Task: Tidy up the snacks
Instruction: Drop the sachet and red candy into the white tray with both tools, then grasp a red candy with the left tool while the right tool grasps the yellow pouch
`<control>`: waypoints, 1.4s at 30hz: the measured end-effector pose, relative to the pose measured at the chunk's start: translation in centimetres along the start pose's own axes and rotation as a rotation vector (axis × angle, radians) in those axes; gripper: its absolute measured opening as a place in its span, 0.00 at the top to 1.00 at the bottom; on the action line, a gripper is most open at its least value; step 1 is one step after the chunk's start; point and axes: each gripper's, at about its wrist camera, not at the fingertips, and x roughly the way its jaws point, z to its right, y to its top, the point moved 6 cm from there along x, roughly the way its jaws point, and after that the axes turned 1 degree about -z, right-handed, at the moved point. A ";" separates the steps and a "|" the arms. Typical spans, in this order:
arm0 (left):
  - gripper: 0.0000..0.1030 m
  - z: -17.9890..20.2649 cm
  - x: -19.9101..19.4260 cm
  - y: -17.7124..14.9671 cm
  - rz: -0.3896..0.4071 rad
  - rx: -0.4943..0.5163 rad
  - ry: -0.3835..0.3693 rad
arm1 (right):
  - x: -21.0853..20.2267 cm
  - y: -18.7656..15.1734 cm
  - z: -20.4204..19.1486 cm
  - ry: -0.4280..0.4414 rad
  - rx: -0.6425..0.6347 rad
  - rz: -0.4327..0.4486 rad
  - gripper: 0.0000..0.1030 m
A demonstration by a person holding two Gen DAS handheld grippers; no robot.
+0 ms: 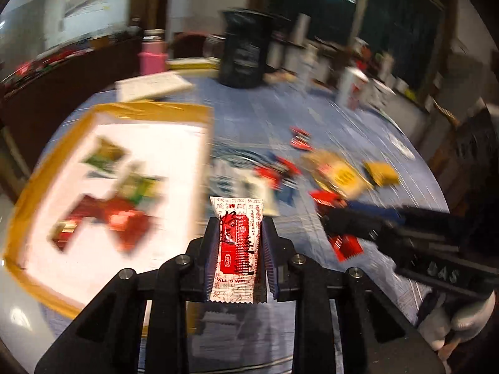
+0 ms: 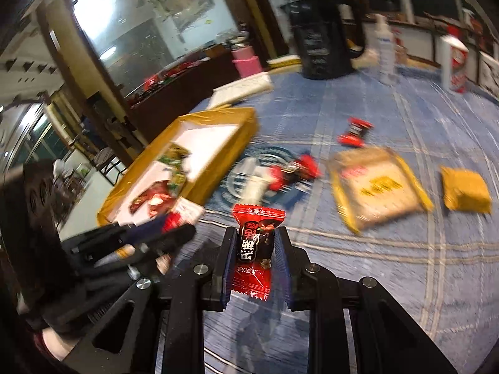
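Observation:
My left gripper [image 1: 239,227] is shut on a white and red snack packet [image 1: 238,249], held above the table just right of the yellow-rimmed box [image 1: 199,115]. My right gripper [image 2: 255,237] is shut on a red and black candy [image 2: 255,249], held above the blue cloth. The box [image 2: 246,124] holds several green and red snacks [image 1: 106,212]. Loose on the cloth lie red candies [image 2: 294,170], a large beige and yellow packet [image 2: 377,187] and a small yellow packet [image 2: 466,193]. The right gripper shows in the left wrist view [image 1: 330,219], and the left gripper in the right wrist view [image 2: 187,229].
A black kettle [image 2: 321,37], a white pump bottle [image 2: 385,50], a red and white carton [image 2: 457,62], a pink bottle [image 2: 246,60] and a white pad [image 2: 243,88] stand at the far side of the round table [image 2: 405,249].

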 end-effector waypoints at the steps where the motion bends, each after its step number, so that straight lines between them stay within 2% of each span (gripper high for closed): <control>1: 0.77 -1.3 -0.2 0.2 0.004 -0.021 0.021 | 0.7 0.5 -1.6 0.021 -0.022 -0.006 0.76; 4: 0.76 -7.0 -0.1 0.1 -0.022 -0.136 0.079 | 2.5 1.4 -5.2 0.064 -0.072 -0.013 0.76; 7: 0.76 -11.3 0.7 -0.6 -0.051 -0.205 0.146 | 5.0 1.9 -8.4 0.093 -0.111 -0.041 0.76; 11: 0.75 -15.3 1.6 -1.7 -0.080 -0.302 0.150 | 8.8 1.7 -12.3 0.092 -0.174 -0.100 0.76; 14: 0.72 -16.8 0.8 -2.1 -0.064 -0.340 0.096 | 10.8 1.1 -14.2 0.072 -0.216 -0.129 0.76; 16: 0.69 -17.2 -0.3 -2.0 -0.039 -0.334 0.089 | 11.9 0.8 -14.8 0.060 -0.217 -0.147 0.75; 18: 0.54 -17.9 -1.4 -2.1 -0.013 -0.345 0.078 | 12.7 0.7 -15.1 0.053 -0.215 -0.154 0.72; 20: 0.49 -18.5 -2.4 -2.3 0.011 -0.379 0.066 | 13.3 0.7 -15.3 0.052 -0.201 -0.158 0.72; 27: 0.46 -18.6 -4.8 -2.7 0.080 -0.417 0.018 | 12.9 1.8 -16.0 0.081 -0.170 -0.123 0.67; 32: 0.45 -17.5 -5.9 -3.2 0.111 -0.443 0.008 | 10.4 2.3 -14.4 0.102 -0.119 -0.071 0.65; 35: 0.44 -15.9 -5.8 -3.3 0.110 -0.444 -0.025 | 8.4 2.3 -11.8 0.089 -0.076 -0.037 0.63; 39: 0.44 -12.8 -5.0 -3.0 0.093 -0.404 -0.061 | 5.1 2.0 -6.3 0.040 0.006 0.008 0.63; 42: 0.44 -10.1 -4.0 -2.8 0.067 -0.365 -0.085 | 1.9 1.8 -0.8 -0.033 0.074 0.053 0.63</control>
